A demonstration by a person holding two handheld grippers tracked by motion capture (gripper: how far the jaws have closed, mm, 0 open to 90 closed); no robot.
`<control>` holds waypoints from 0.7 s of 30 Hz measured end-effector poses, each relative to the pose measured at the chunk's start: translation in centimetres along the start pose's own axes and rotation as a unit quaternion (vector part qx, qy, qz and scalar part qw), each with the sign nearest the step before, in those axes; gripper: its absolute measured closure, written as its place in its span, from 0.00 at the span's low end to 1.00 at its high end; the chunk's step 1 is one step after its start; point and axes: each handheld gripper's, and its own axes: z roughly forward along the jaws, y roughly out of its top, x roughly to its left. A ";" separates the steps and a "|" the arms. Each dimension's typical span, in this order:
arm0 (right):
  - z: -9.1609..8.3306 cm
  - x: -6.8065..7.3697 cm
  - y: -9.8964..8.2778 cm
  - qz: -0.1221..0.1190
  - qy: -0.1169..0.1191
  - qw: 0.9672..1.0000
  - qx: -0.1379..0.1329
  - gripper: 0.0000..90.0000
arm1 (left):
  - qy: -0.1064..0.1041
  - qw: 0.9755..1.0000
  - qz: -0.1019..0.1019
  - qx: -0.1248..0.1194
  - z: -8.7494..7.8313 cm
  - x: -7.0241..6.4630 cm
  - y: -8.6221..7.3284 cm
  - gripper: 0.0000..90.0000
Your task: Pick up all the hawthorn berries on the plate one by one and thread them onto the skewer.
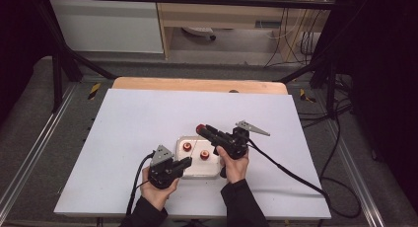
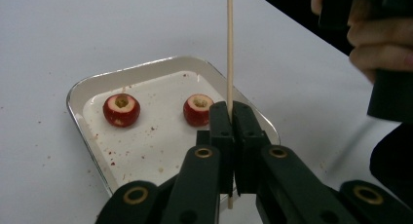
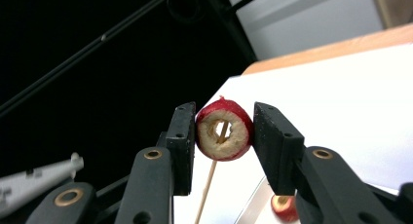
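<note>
Hands come up from the bottom edge of the high view, the left gripper (image 1: pixel 186 162) at the near edge of a white tray (image 1: pixel 183 171), the right gripper (image 1: pixel 203 130) raised over the tray's far side. Left gripper view: its jaws are clamped tight on a thin wooden skewer (image 2: pixel 230 48) standing upright, with two cored red fruit pieces (image 2: pixel 121 109) lying apart in the tray. Right gripper view: partly open jaws pinch a cored red fruit (image 3: pixel 223 129) from both sides, and the skewer shows through its hole.
</note>
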 end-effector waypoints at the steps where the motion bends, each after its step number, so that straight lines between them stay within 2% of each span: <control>1: 0.0 0.0 0.0 0.000 0.000 1.000 0.000 0.69 | 0.002 1.000 0.000 0.002 0.0 0.0 0.2 0.98; 10: 0.4 0.0 -1.3 -0.003 0.006 1.000 0.029 0.69 | 0.006 1.000 0.002 0.007 0.7 0.2 0.7 0.98; 13: 0.3 0.2 -1.6 -0.013 0.001 0.999 0.034 0.69 | 0.006 1.000 0.005 0.006 1.1 0.2 0.9 0.98; 14: 0.3 0.2 -1.8 -0.013 0.002 0.999 0.046 0.69 | 0.006 1.000 0.006 0.004 1.1 0.2 0.9 0.98; 21: 0.3 0.4 -2.7 -0.021 0.000 0.998 0.058 0.69 | 0.008 1.000 0.011 0.008 1.5 0.3 1.3 0.98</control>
